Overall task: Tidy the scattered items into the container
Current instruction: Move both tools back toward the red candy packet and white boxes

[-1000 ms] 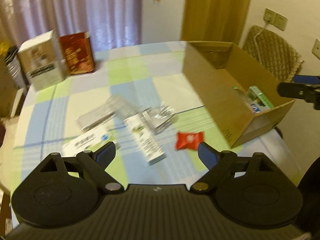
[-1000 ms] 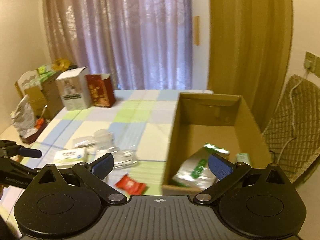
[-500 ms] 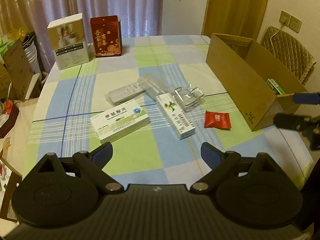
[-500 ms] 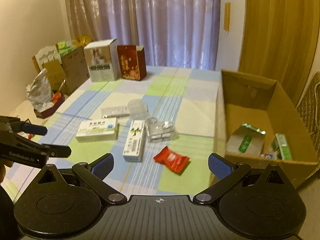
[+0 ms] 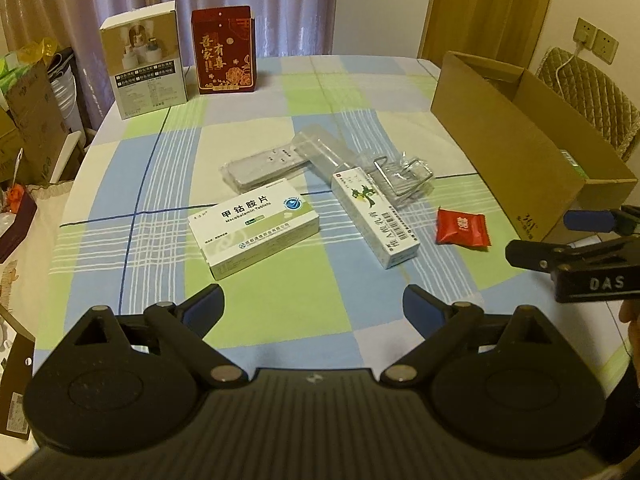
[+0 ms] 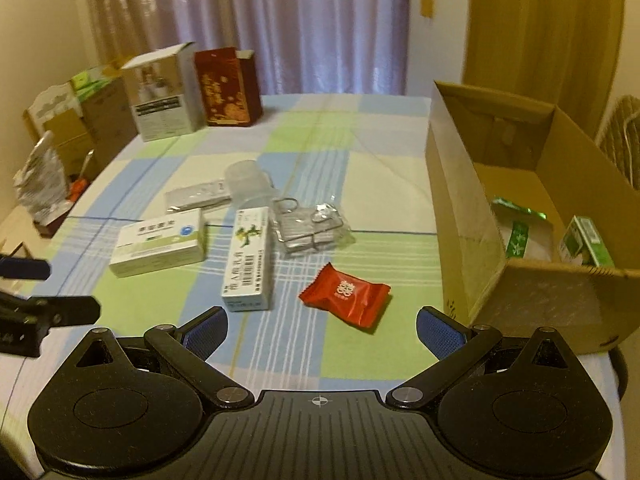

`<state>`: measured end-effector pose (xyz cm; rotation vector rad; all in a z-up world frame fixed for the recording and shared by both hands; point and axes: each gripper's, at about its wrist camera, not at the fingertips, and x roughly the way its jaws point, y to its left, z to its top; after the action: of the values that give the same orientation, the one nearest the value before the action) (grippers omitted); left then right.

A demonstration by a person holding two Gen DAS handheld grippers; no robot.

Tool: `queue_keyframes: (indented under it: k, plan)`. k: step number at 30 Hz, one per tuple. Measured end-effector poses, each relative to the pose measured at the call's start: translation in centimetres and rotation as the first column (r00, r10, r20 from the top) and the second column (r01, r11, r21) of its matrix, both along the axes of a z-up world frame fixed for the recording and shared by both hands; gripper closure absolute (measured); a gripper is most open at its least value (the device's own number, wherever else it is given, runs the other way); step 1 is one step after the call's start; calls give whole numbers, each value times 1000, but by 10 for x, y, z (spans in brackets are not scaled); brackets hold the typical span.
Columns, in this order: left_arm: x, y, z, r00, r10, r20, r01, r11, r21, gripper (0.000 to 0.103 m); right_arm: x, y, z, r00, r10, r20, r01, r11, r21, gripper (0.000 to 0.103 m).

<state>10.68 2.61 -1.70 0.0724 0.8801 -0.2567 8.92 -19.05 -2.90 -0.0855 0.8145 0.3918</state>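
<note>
Scattered items lie ahead of both my grippers: left gripper (image 5: 312, 304) and right gripper (image 6: 322, 332) spread apart, empty. Nearest the right, a red candy packet (image 6: 346, 295); beyond, medicine boxes (image 5: 254, 229), wire holder (image 6: 310, 224). Cardboard box (image 6: 472, 248) stands right.

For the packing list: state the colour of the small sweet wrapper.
Red with a white emblem; the wrapper shows best in the right wrist view.

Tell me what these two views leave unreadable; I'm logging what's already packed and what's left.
- Cardboard box interior: left wrist view, hidden behind its near wall.
- Green-labelled packet in the box: right wrist view, lower part hidden by the box wall.
- Wrapped wire item: both views, clear wrapping obscures what it is.
</note>
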Motion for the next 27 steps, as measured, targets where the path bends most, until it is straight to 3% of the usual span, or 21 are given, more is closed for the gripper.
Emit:
queue_keyframes:
  k: [14,27]
  plan:
    - [32,11,-20,1000,15,11,-15,1000,-23,8,50,26,-59,979,-205,-8,205,979,-21,0]
    - [52,9,-33,999,-22,44,22,1000,-16,8,76,30,-87,956,-291,-29,289,956,-47,1]
